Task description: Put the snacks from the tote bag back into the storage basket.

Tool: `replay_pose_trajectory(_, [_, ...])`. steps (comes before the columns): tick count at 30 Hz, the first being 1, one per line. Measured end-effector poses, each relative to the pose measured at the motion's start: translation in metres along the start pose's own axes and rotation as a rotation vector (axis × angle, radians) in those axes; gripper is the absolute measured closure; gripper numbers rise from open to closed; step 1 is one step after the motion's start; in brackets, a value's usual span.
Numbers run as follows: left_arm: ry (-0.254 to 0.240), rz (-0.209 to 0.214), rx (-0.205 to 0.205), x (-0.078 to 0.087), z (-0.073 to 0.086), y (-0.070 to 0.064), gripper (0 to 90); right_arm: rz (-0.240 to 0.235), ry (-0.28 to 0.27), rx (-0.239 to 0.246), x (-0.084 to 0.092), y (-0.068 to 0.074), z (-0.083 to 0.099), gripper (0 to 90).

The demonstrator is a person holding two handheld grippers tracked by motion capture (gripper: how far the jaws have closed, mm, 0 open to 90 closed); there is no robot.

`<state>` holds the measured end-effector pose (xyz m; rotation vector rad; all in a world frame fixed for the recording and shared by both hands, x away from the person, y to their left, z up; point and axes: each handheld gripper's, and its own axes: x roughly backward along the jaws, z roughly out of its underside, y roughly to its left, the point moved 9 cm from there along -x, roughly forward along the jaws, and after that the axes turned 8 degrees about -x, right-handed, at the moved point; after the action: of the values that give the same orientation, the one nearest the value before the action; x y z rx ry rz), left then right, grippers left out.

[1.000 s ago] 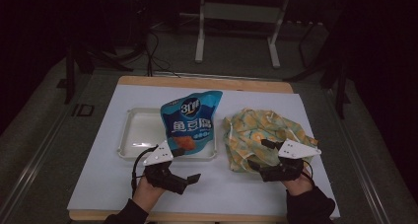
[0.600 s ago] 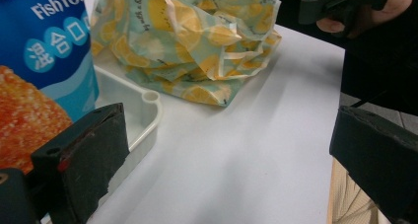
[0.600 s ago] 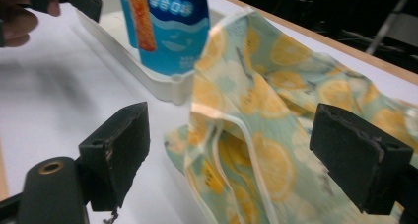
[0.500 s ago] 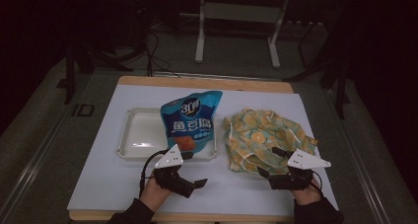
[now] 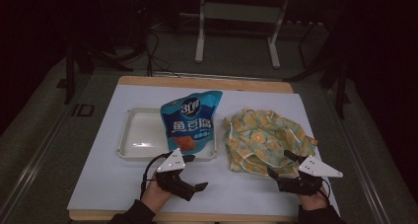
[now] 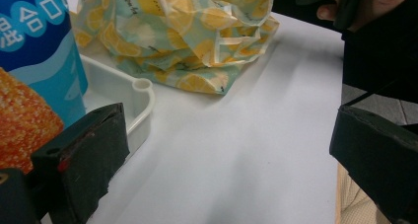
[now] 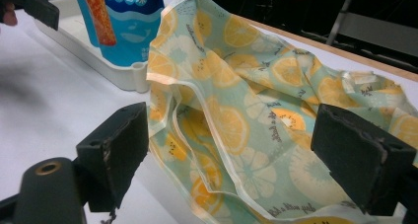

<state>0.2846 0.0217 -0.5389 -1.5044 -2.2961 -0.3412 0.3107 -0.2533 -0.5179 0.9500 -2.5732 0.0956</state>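
In the left gripper view we lose the blue snack bag (image 6: 34, 51) past the top and left edges, so its print is only partly readable, and the fruit-print cloth bag (image 6: 182, 36) runs off at twelve o'clock. The white tray (image 6: 129, 101) shows one corner there; the rest lies behind the bag and a black jaw. In the right gripper view the snack bag (image 7: 125, 21) is cut at twelve o'clock, and the cloth bag (image 7: 256, 110) leaves at three and six o'clock. From the high view, the cloth's small lettering is too fine for us to read.
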Motion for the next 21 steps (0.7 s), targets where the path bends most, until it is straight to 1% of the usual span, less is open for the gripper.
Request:
replay_pose_trajectory(3, [-0.001, -0.008, 0.004, 0.0006, 0.0, 0.001, 2.2, 0.01, -0.006, -0.009, 0.0007, -0.0024, 0.0002, 14.4])
replay_pose_trajectory(6, [-0.011, -0.019, 0.009, 0.003, -0.0003, 0.0031, 2.2, 0.015, -0.014, -0.006, 0.0013, -0.0026, -0.0007, 14.4])
replay_pose_trajectory(10, [-0.019, -0.035, 0.014, 0.0054, 0.001, 0.0054, 2.2, 0.035, -0.032, 0.005, 0.0029, -0.0033, -0.0025, 14.5])
replay_pose_trajectory(14, [-0.023, -0.039, 0.022, 0.0061, 0.0021, 0.0063, 2.2, 0.04, -0.044, 0.002, 0.0036, -0.0046, -0.0034, 14.5])
replay_pose_trajectory(21, [-0.021, -0.049, 0.022, 0.0069, 0.004, 0.0074, 2.2, 0.036, -0.043, -0.004, 0.0024, -0.0058, -0.0019, 14.5])
